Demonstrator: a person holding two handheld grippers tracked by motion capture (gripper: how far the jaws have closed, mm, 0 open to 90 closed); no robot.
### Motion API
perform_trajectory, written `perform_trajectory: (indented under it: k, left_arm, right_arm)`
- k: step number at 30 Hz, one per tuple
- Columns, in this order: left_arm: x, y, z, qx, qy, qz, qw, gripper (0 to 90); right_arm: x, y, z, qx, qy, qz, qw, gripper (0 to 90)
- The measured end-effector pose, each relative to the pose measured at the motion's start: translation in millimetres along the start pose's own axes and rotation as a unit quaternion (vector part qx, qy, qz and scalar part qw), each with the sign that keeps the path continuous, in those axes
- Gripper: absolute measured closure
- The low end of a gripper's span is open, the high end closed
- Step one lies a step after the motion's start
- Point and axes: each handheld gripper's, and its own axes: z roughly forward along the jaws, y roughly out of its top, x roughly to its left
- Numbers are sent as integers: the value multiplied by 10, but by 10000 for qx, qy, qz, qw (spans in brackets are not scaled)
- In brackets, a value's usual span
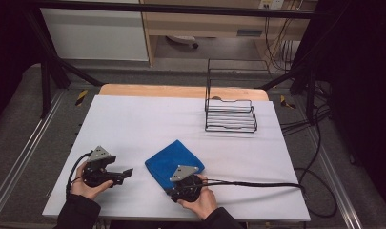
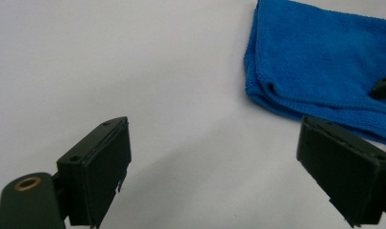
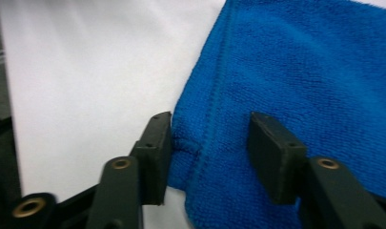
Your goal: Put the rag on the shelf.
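Note:
A folded blue cloth (image 1: 174, 160) lies on the white table (image 1: 147, 119), near its front middle. My right gripper (image 1: 174, 185) rests at the cloth's near corner. In the right gripper view the right gripper (image 3: 209, 138) is open, its jaws astride the cloth's (image 3: 300, 71) hemmed edge, the left one touching the fold. My left gripper (image 1: 124, 174) is held to the cloth's left, pointing at it. In its own view the left gripper (image 2: 212, 129) is wide open over bare table, with the cloth (image 2: 324, 62) ahead to the right.
A black wire rack (image 1: 231, 114) stands at the back right of the table. The right gripper's cable (image 1: 257, 183) trails to the right across the table and off its edge. A dark frame surrounds the table.

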Motion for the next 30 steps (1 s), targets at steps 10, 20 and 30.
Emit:
perform_trajectory:
  k: [10,20,30]
  left_arm:
    - [-29,6,-3,-51,48,64,10000,154]
    - [20,8,-28,-153,123,-49,9998,168]
    - [42,4,-47,-216,146,-75,9996,168]
  right_arm:
    - [-27,8,-2,35,-339,-2,9994,818]
    - [-78,129,-79,-7,-27,506,9987,862]
    - [124,410,104,-6,448,957,9944,859]
